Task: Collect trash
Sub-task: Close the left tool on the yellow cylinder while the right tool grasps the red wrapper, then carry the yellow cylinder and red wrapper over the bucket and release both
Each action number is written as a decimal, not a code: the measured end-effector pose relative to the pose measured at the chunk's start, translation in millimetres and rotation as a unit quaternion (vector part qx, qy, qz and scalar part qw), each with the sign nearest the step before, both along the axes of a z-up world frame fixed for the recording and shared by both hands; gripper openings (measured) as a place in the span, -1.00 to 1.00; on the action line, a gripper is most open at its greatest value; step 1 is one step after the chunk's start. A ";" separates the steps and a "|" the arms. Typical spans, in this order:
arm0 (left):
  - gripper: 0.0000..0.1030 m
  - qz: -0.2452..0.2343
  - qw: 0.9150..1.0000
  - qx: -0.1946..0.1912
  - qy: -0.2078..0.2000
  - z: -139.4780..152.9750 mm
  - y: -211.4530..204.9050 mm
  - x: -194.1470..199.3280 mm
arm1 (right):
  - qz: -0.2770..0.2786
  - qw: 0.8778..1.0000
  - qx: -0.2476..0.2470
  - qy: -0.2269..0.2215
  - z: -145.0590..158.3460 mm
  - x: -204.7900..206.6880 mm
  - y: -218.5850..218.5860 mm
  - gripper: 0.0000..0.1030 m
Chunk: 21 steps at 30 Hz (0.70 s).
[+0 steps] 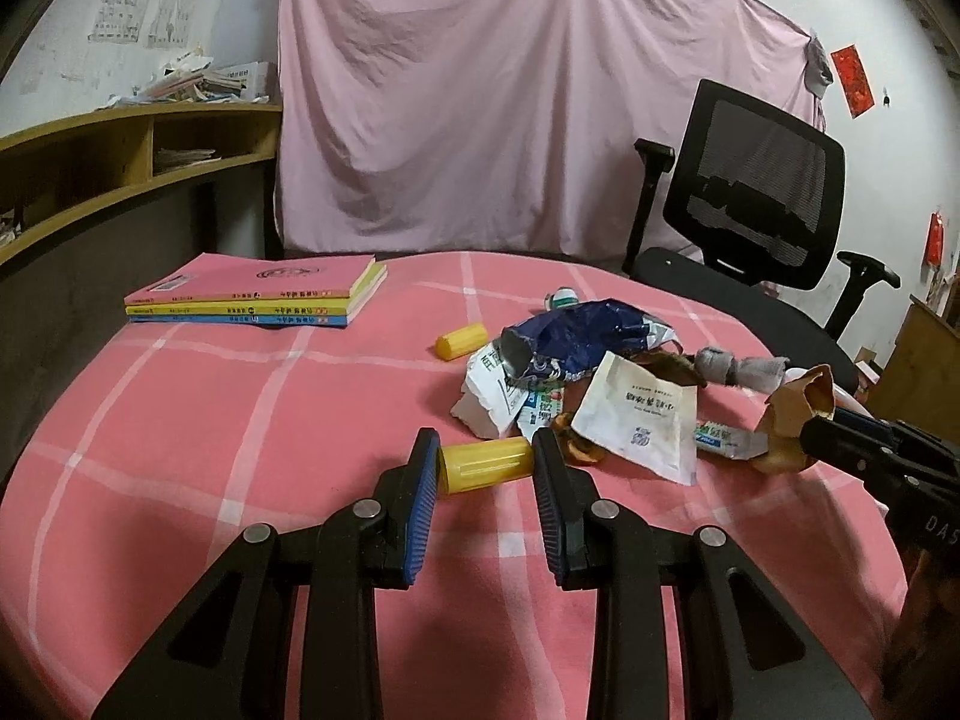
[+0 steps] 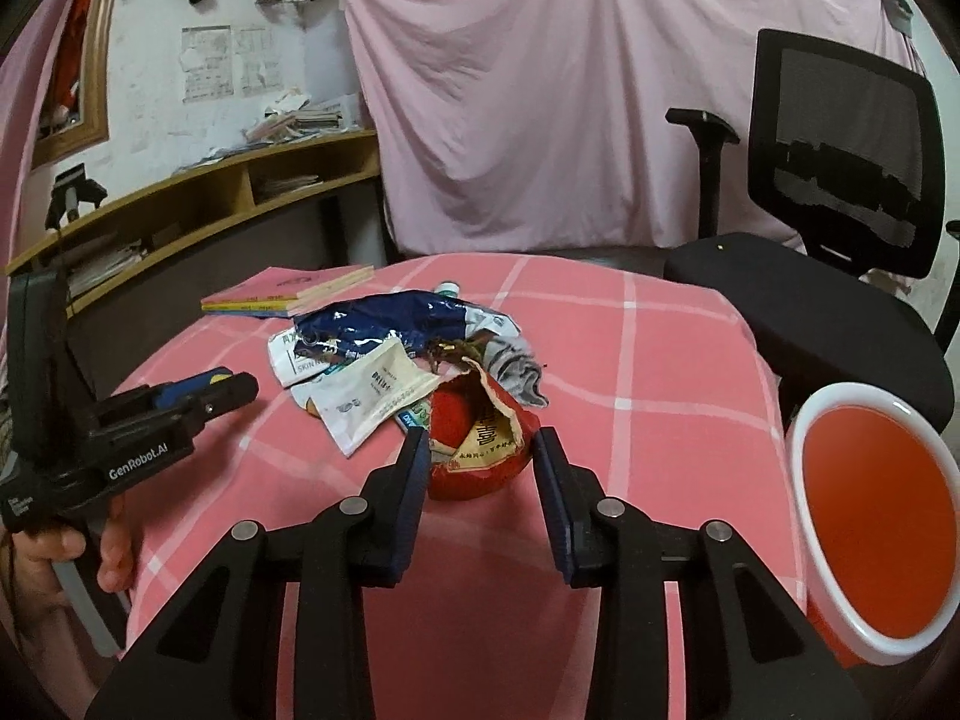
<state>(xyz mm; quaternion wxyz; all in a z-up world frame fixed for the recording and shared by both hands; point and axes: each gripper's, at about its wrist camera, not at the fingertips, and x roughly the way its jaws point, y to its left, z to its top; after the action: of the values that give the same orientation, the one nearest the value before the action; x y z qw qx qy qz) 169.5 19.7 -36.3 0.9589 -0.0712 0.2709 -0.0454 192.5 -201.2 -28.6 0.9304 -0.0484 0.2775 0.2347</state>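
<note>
The left gripper (image 1: 485,461) is pinching a yellow cap (image 1: 487,465) between its fingers. The right gripper (image 2: 482,461) is squeezing a red wrapper (image 2: 480,453). Keep both tight, carrying them to the red bin (image 2: 877,531) beside the right fingers.

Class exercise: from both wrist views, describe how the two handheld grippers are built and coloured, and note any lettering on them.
Both are black plastic tools. The left gripper and the right gripper each have two fingers on linkage arms joined by round silver pivot pins, with ribbed blue pads on the inner faces. In the right wrist view, the left gripper's body carries white lettering, "GenRobot.AI". No cables or sleeves show.
</note>
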 end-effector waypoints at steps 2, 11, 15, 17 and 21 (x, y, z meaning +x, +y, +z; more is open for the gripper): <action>-0.48 0.000 1.000 -0.003 -0.013 3.3 -1.3 -3.8 | 0.003 1.000 -0.001 -0.005 -0.7 -3.7 1.1 -0.37; -0.48 0.003 0.995 -0.006 -0.096 25.7 -16.1 -30.8 | 0.029 0.998 -0.006 -0.048 5.2 -24.5 6.2 -0.39; -0.48 -0.005 0.993 -0.007 -0.119 32.6 -26.5 -41.2 | 0.023 0.996 0.018 -0.082 15.2 -31.5 -5.6 -0.39; -0.48 -0.009 0.991 -0.003 -0.130 37.8 -34.5 -43.5 | 0.018 0.994 0.032 -0.106 21.2 -36.5 -13.0 -0.39; -0.48 -0.028 0.985 0.028 -0.165 54.7 -56.8 -45.4 | 0.001 0.983 0.061 -0.171 35.4 -47.4 -34.5 -0.39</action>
<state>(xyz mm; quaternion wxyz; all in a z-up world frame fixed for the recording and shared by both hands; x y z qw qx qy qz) 124.1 -37.2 18.4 0.9905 -0.0281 0.1118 -0.0753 145.2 -235.7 6.8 0.9651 -0.0311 0.0989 0.2404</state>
